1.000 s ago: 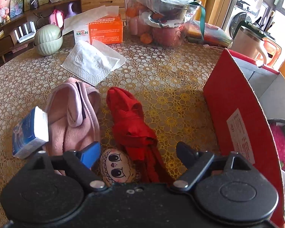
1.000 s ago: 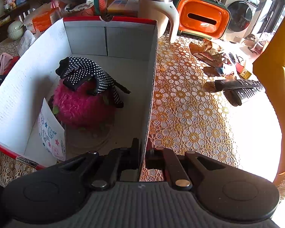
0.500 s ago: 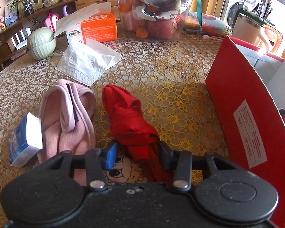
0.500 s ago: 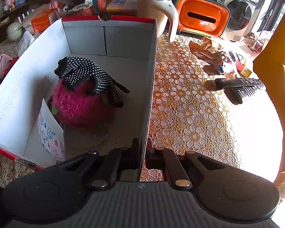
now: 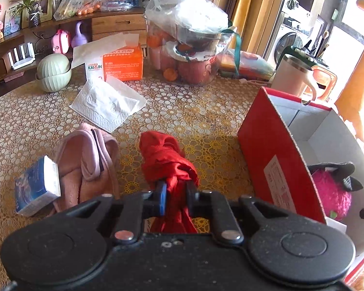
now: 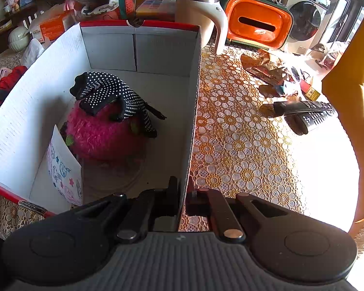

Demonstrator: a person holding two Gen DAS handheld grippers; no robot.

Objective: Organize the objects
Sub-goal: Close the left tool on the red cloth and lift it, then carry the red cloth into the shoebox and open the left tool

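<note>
A crumpled red cloth (image 5: 165, 160) lies on the lace tablecloth, and my left gripper (image 5: 176, 194) is closing its jaws on the near end of it, pads pressing the fabric. To the right stands a red cardboard box (image 5: 267, 160) with white inner walls. My right gripper (image 6: 182, 194) is shut on the box's right wall (image 6: 193, 111) at its near end. Inside the box sit a fluffy pink ball (image 6: 102, 133), a black dotted glove (image 6: 109, 94) draped over it, and a patterned card (image 6: 63, 172).
Left of the red cloth lie a pink slipper (image 5: 87, 160) and a small blue-and-white packet (image 5: 36, 184). Farther back are a white tissue (image 5: 106, 104), an orange tissue box (image 5: 122, 63) and a fruit bowl (image 5: 189, 55). Remote controls (image 6: 305, 114) and a mug (image 6: 196, 17) lie right of the box.
The left jaws went from wide apart to clamped on the red cloth, and the gripper rose a little. The doll face below it is no longer seen. The right gripper has not moved.
</note>
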